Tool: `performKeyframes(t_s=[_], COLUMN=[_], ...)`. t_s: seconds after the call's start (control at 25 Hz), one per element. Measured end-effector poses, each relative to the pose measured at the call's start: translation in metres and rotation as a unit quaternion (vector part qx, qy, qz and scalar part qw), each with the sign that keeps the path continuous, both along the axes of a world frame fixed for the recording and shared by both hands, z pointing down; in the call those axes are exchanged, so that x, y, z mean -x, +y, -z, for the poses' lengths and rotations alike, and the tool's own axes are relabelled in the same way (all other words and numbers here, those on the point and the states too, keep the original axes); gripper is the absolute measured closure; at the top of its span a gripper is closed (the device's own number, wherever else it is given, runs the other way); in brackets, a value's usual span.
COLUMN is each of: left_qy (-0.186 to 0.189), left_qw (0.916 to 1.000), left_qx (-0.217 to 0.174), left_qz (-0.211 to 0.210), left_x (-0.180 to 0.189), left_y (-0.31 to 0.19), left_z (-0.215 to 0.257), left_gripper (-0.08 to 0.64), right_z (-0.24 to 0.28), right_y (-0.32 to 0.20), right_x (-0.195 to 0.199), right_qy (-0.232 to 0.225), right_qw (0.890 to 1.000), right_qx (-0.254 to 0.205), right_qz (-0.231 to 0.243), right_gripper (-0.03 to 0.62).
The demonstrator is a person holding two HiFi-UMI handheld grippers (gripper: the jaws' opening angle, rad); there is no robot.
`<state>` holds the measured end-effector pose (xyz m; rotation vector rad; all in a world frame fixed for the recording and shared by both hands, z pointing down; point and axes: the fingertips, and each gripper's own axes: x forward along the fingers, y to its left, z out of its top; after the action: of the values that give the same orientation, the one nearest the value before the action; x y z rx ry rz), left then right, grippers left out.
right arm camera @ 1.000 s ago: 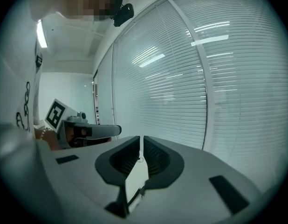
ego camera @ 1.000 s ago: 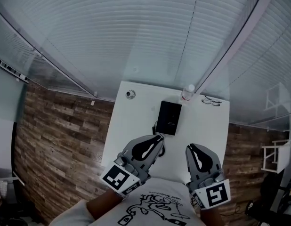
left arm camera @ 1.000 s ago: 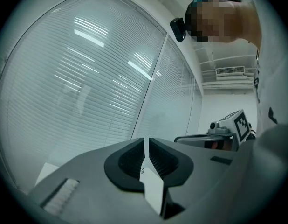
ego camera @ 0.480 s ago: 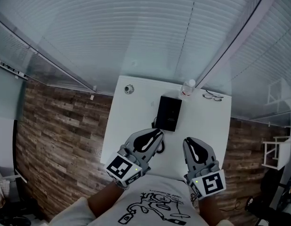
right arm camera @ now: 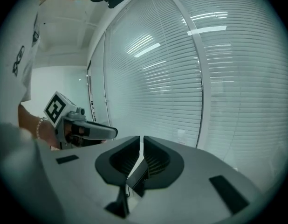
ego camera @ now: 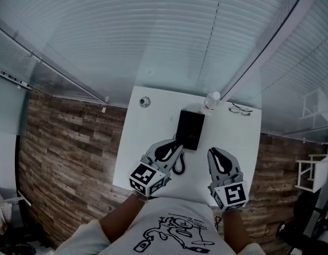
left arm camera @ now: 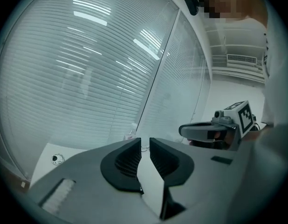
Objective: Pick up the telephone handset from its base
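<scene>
Left gripper (ego camera: pixel 178 149): my fingers clenched, empty.
Right gripper (ego camera: pixel 214 153): clenched, empty too.
Phone (ego camera: pixel 190 130): on the bench (ego camera: pixel 145 142), just ahead of both.

The telephone (ego camera: pixel 190 129) was too small to tell its parts apart, its cord (ego camera: pixel 179 167) partly behind the left tool (ego camera: pixel 177 147).

No words or numbers can be read anywhere. The left gripper (ego camera: pixel 173 147) and the right gripper (ego camera: pixel 217 153) each have a black-and-white square marker. The white shirt (ego camera: pixel 174 228) has a black drawing; any writing on it is too small to read.
</scene>
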<state>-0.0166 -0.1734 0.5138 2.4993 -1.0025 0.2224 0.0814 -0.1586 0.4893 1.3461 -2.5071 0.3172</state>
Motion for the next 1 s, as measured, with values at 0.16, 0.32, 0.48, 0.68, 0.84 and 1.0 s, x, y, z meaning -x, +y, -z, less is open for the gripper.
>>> performKeyframes(t_s=[0.16, 0.32, 0.48, 0.68, 0.84, 1.0], left_qy=[-0.022, -0.036, -0.047, -0.062, -0.068, -0.088], left_qw=[0.9997, 0.9991, 0.9983, 0.9964, 0.9947, 0.9916], left_qx=[0.013, 0.023, 0.034, 0.056, 0.076, 0.093], left_qz=[-0.002, -0.001, 0.003, 0.012, 0.018, 0.016], left_x=[0.000, 0.000, 0.001, 0.002, 0.004, 0.005], left_y=[-0.011, -0.021, -0.029, -0.039, -0.049, -0.057], left_z=[-0.027, -0.053, -0.077, -0.114, -0.142, -0.173], left_gripper=[0.515, 0.508, 0.506, 0.506, 0.499, 0.458], right_z=[-0.015, -0.038, -0.057, -0.078, -0.096, -0.114], right_y=[-0.009, -0.015, -0.017, -0.020, -0.022, -0.025], right_x=[0.005, 0.010, 0.012, 0.012, 0.016, 0.018], right_qy=[0.005, 0.009, 0.011, 0.008, 0.033, 0.042], right_qw=[1.000, 1.000, 1.000, 1.000, 0.999, 0.998], right_qx=[0.002, 0.008, 0.019, 0.030, 0.021, 0.026], right_qz=[0.006, 0.011, 0.010, 0.007, 0.018, 0.024], right_gripper=[0.571, 0.571, 0.571, 0.571, 0.571, 0.571])
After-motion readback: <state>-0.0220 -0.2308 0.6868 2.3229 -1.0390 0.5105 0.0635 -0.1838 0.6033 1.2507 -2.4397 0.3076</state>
